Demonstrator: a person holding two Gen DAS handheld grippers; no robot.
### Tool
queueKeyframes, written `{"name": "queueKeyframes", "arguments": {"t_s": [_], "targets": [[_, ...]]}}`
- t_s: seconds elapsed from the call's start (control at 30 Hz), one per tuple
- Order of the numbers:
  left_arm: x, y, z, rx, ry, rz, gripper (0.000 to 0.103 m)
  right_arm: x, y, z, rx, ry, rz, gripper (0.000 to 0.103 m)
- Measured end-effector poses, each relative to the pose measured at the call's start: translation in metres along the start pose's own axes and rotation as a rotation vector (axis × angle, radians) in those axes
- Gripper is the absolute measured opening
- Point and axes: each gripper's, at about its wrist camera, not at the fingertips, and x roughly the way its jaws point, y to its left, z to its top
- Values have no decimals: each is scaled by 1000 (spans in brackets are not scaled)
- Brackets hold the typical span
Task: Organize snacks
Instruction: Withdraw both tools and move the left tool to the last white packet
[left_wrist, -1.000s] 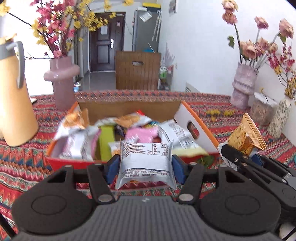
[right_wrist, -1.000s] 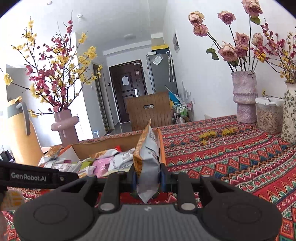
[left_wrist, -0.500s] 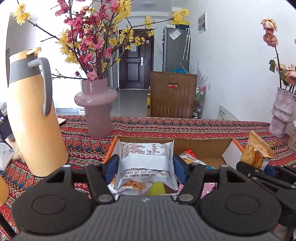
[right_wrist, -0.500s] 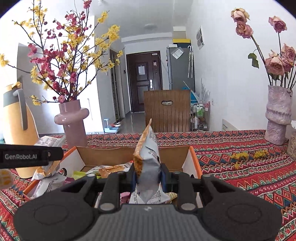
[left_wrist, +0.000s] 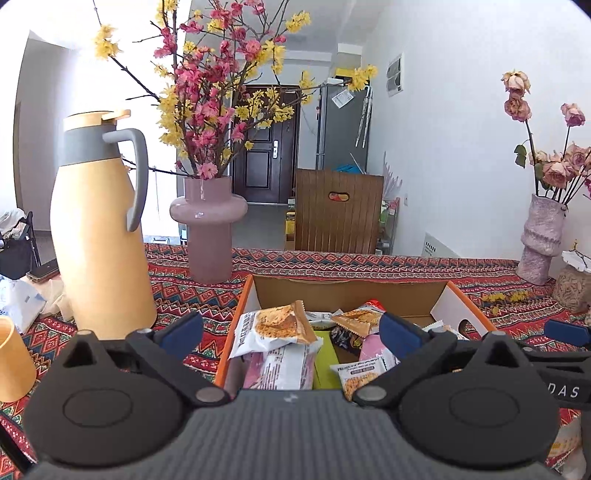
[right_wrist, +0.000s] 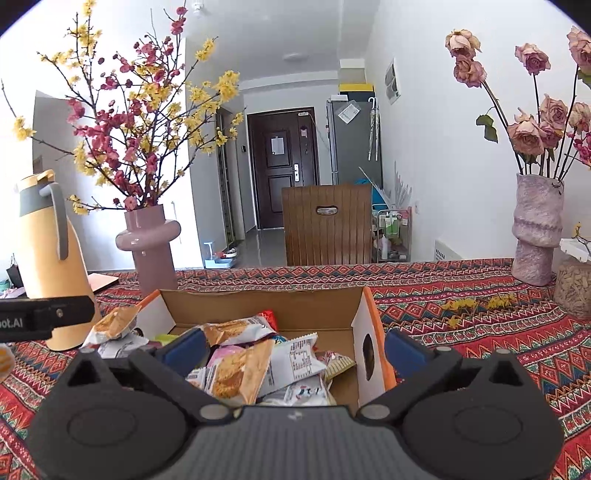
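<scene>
An orange-rimmed cardboard box (left_wrist: 351, 295) holds several snack packets on the patterned tablecloth. My left gripper (left_wrist: 291, 332) hovers over the box's near left corner, jaws opening wide and gripping nothing. A white and orange cookie packet (left_wrist: 273, 328) lies loose on the pile just beyond it. My right gripper (right_wrist: 295, 347) hangs over the right half of the box (right_wrist: 258, 306), jaws also opening, nothing pressed between the pads. Another orange and white packet (right_wrist: 236, 376) rests on the heap below it. The left gripper's body (right_wrist: 44, 317) shows at the left edge of the right wrist view.
A yellow thermos jug (left_wrist: 99, 240) and a pink vase of blossom branches (left_wrist: 208, 229) stand left of the box. A yellow cup (left_wrist: 11, 362) sits at the near left. A rose vase (left_wrist: 543, 236) and a jar (left_wrist: 572, 288) stand far right.
Both grippers opened wide and let go of their packets, which now lie in the box. Both hands shifted sideways and rose a little over the box.
</scene>
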Motion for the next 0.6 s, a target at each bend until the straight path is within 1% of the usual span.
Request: {"name": "queueKeyframes", "arguments": {"t_s": [0.17, 0.3, 0.47, 0.6], "targets": [[-33, 13, -17, 9, 1, -20, 103, -42, 6, -17, -25, 7, 21, 103], [-50, 22, -34, 16, 35, -13, 103, -69, 14, -31, -47, 33, 25, 103], [-64, 31, -59, 23, 90, -29, 103, -90, 17, -47, -33, 84, 18, 103], [-67, 33, -76, 35, 136, -48, 103, -96, 16, -60, -6, 132, 0, 103]]}}
